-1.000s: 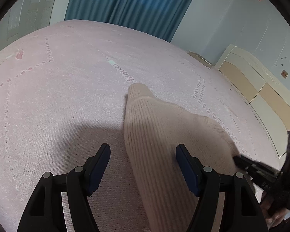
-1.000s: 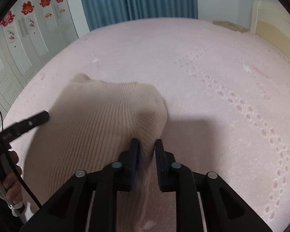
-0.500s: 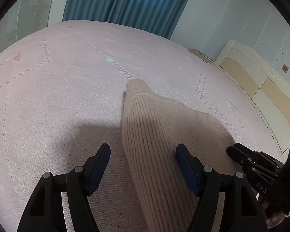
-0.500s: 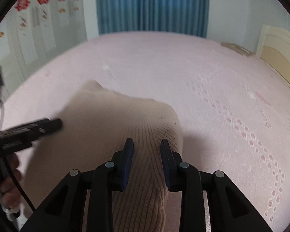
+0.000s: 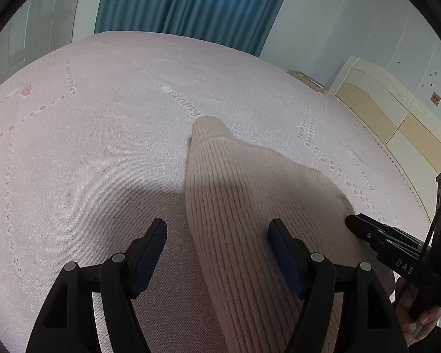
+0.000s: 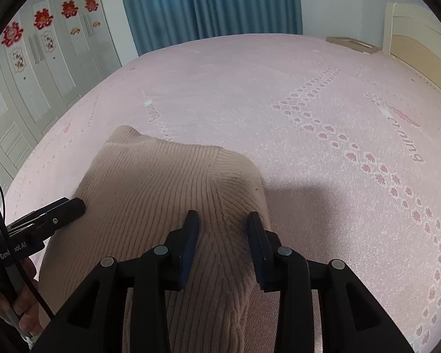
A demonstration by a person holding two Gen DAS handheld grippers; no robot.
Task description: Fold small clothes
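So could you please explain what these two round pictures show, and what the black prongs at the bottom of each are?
There is no robot here: a person holds a two-fingered gripper in each hand, and each has a fisheye camera looking along its fingers, hence the round pictures. One picture is from the left gripper, the other from the right gripper. Each gripper also shows at the edge of the other's picture. On the pink bed lies a beige ribbed knit garment, partly folded. The left gripper is open, astride the garment's edge. The right gripper's jaws are opening, with a ridge of the knit between them, so nothing is gripped.
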